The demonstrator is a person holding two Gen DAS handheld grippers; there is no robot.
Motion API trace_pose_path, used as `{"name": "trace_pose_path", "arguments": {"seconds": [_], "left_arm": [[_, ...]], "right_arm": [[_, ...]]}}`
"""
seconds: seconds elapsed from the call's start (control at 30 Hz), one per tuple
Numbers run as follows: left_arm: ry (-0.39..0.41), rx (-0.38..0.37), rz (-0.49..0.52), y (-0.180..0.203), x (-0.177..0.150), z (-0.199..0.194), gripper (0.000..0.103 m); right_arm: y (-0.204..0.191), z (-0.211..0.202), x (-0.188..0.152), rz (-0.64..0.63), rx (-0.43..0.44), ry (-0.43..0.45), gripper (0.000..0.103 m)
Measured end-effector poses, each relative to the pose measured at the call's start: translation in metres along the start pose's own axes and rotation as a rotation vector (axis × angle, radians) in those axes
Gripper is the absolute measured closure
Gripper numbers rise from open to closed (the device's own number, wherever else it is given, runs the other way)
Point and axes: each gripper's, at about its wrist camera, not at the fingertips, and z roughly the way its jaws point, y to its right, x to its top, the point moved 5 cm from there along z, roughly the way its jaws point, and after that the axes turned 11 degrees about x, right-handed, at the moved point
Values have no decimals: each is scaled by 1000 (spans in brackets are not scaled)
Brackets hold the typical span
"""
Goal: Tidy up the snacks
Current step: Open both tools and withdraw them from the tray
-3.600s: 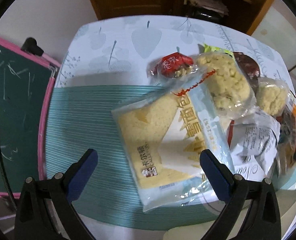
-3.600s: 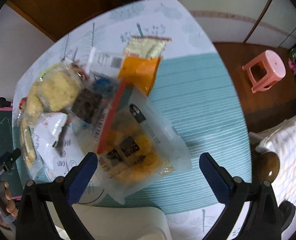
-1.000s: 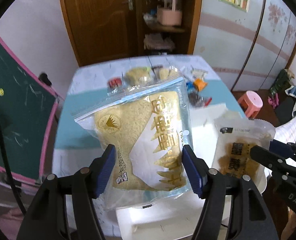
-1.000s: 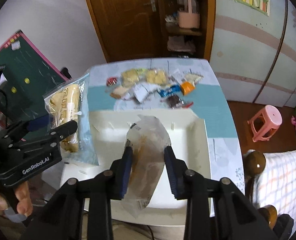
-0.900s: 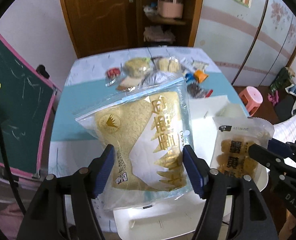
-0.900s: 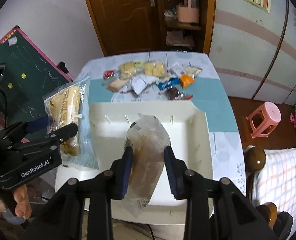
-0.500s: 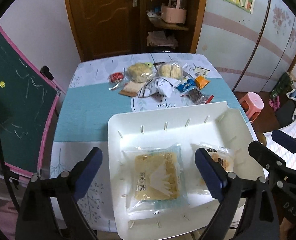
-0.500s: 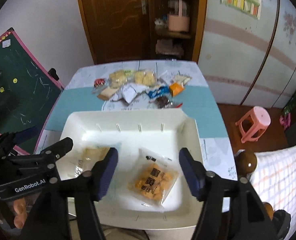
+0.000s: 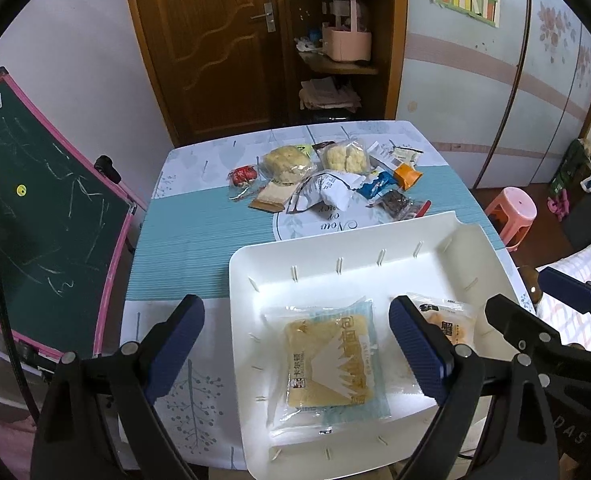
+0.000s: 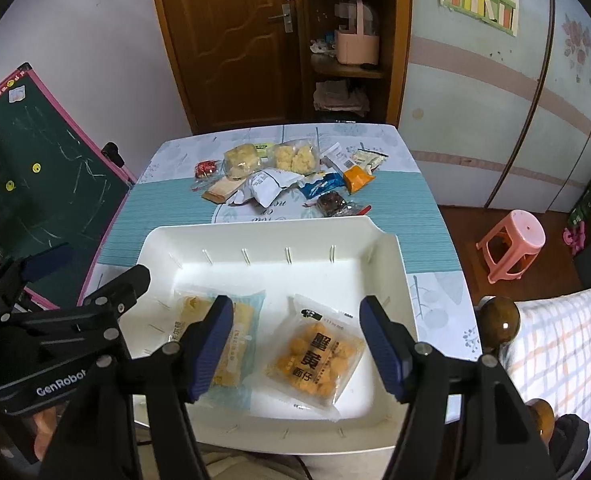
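Released, both snack packets now lie in tray beneath open, empty tools.

The black body of the left gripper carries white lettering reading "GenRobot". The clear packet of orange-yellow snack pieces in the white plastic tray bears large black characters "蟹黄面仔". The round white and blue placemat shows script reading "Now", seen upside down. The black body of the right gripper shows "DAS".
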Motion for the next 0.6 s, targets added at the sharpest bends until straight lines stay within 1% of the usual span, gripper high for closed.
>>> {"name": "trace_pose_path", "arguments": {"seconds": [0.37, 0.6], "left_arm": [[2, 11, -24, -9, 5, 2, 10], [2, -29, -70, -22, 18, 8, 10]], "right_arm": [[0, 0, 1, 17, 28, 8, 37], [10, 2, 12, 38, 26, 24, 37]]}}
